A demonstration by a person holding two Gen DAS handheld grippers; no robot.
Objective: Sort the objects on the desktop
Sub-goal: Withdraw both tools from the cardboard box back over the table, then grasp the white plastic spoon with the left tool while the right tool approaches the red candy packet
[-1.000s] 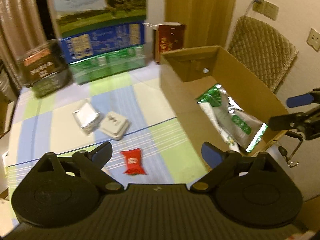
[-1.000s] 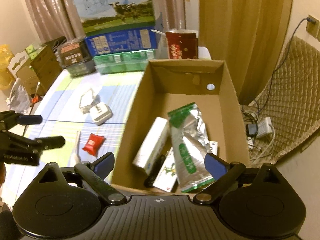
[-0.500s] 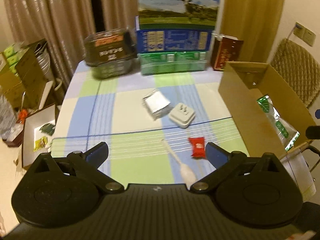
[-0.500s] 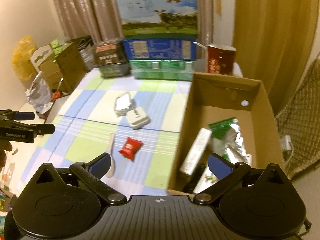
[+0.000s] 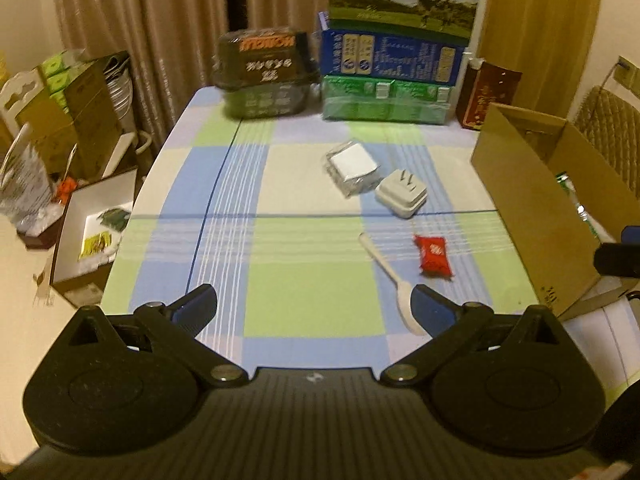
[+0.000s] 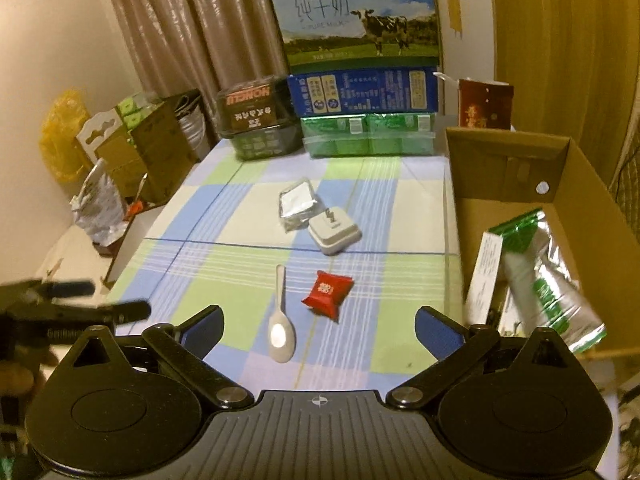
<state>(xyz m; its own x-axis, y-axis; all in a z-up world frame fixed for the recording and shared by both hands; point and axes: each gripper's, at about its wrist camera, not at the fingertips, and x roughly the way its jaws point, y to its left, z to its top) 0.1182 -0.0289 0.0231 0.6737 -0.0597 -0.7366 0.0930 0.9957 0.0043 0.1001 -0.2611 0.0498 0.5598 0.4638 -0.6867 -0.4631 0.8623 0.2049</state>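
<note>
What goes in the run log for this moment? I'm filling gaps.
left gripper: open, empty | right gripper: open, empty | on table: spoon, red packet, charger, foil packet | cardboard box: partly filled

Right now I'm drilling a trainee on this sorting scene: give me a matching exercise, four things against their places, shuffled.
Things:
1. red packet
2. white spoon
3. plug adapter
4. green foil bag

Places:
A. inside the cardboard box
B. touching the silver foil pack
C. just right of the spoon
D. on the cloth nearest the right tongs

Pairs: 1-C, 2-D, 3-B, 4-A
</note>
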